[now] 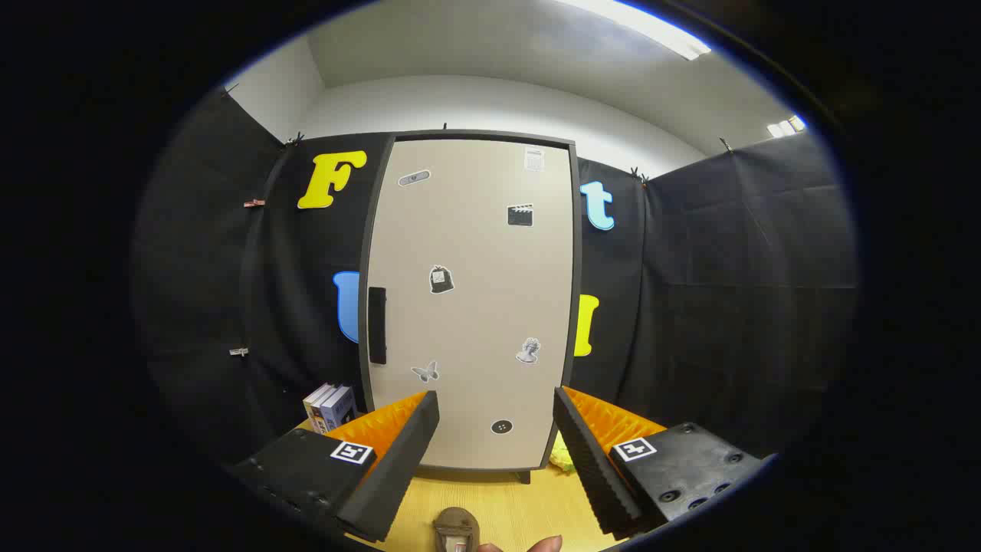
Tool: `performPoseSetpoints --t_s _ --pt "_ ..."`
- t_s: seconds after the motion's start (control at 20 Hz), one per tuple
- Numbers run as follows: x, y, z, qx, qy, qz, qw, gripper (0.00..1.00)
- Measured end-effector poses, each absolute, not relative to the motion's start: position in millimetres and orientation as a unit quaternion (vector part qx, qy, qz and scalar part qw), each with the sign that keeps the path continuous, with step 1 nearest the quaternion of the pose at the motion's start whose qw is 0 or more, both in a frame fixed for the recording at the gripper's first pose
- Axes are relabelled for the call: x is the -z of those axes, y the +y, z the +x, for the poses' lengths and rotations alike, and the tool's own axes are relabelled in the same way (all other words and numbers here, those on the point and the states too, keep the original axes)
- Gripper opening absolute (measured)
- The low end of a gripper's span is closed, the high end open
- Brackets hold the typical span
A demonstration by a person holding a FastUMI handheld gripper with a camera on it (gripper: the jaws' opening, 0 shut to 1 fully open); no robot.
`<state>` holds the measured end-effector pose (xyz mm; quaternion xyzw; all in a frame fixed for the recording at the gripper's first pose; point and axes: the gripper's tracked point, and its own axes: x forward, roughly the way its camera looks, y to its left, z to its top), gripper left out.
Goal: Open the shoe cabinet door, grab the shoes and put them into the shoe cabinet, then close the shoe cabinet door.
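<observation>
A tall shoe cabinet [471, 299] stands straight ahead on the wooden floor, its beige door shut and dotted with small stickers. A black vertical handle [376, 325] sits on the door's left edge. My gripper [496, 406] is open, its two fingers spread wide in front of the door's lower part with nothing between them. A brown shoe [455, 530] lies on the floor below and between the fingers, close to me. Something yellow-green [565, 457] peeks out by the cabinet's lower right corner, behind the right finger.
A few books [329, 406] stand on the floor left of the cabinet, against the black cloth wall. Fingertips of a person's hand [546, 544] show at the bottom, right of the shoe. Wooden floor [510, 498] stretches between me and the cabinet.
</observation>
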<state>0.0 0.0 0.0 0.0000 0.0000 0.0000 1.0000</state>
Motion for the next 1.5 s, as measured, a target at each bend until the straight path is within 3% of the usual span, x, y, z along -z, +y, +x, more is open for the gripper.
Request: performPoseSetpoints --t_s 1.05,1.5 --pt "-5 13 4 -0.008 0.001 0.004 1.000 0.98" --pt "-29 90 58 -0.050 -0.011 0.015 0.999 0.97"
